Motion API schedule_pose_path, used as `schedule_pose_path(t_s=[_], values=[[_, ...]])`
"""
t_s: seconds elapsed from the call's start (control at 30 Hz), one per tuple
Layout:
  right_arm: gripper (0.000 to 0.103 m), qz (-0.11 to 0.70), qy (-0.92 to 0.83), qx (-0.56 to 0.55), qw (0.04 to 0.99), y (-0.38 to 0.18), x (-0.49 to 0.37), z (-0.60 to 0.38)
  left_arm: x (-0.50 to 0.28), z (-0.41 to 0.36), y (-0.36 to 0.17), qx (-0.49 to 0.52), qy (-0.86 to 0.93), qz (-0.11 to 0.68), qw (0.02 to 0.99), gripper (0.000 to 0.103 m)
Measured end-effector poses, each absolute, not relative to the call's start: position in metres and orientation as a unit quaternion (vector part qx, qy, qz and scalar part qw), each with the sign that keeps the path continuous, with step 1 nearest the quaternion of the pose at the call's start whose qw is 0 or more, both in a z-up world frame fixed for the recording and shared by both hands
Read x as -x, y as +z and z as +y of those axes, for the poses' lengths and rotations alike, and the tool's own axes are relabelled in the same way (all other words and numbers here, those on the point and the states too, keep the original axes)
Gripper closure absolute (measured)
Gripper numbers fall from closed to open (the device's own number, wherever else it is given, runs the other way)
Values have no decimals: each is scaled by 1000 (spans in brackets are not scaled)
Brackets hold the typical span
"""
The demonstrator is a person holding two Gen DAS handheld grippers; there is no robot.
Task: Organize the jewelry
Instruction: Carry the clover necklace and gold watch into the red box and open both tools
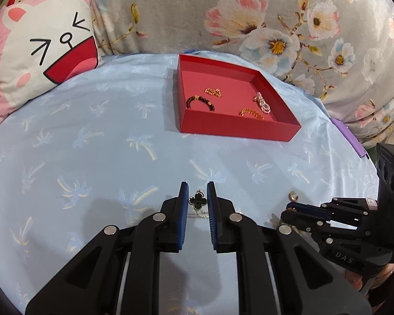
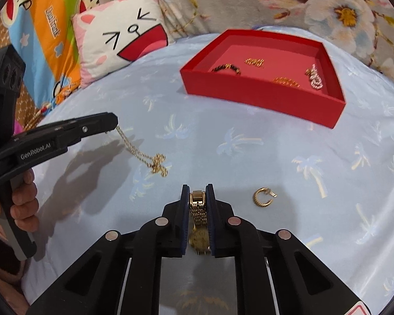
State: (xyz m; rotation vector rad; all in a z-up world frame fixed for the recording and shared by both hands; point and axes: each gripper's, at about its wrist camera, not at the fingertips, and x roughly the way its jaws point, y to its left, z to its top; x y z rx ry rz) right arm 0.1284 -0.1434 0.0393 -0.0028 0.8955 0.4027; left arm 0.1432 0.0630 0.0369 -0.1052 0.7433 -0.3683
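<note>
My right tool [image 2: 197, 197] is clamped on the gold watch [image 2: 198, 220] by its band; my left tool [image 1: 198, 197] pinches the necklace [image 2: 144, 155], a limp, slippery chain trailing onto the bed [image 2: 249, 157]. Both are light. The red tray [image 2: 262, 97] lies ahead over open sheet, low-walled, with a ring [image 2: 262, 197] near the watch.

the bed sheet [image 1: 92, 144] is pale blue with faint white and yellow palm trees. the tray [image 1: 239, 128] is red outside, pinker red on its floor. in it lie a dark brown bead bracelet [image 1: 200, 102], a white pearl bracelet [image 1: 262, 103] and gold chains. the clover pendant [image 1: 197, 201] is black, edged gold. the watch [image 2: 199, 220] is gold. the cushion [image 1: 43, 52] is white and pink with a red mouth. the blanket [image 1: 249, 13] is grey, flowered pink and white.
</note>
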Motion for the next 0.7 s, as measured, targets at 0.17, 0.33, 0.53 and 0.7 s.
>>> schedule_pose_path(t_s=[0.17,0.33,0.53,0.7], values=[[92,403,184,-24,896,67,-128,-160,-142,60,65,38,-190,337,921,89],[92,386,171,-33,906,94,-138,-176,-149,50,108,15,-211,305,929,89],[92,358,148,-30,922,124,-164,-193,-171,31,156,-12,-212,259,942,89],[92,343,125,-33,930,141,-202,-209,-205,12,186,-16,-219,234,947,89]])
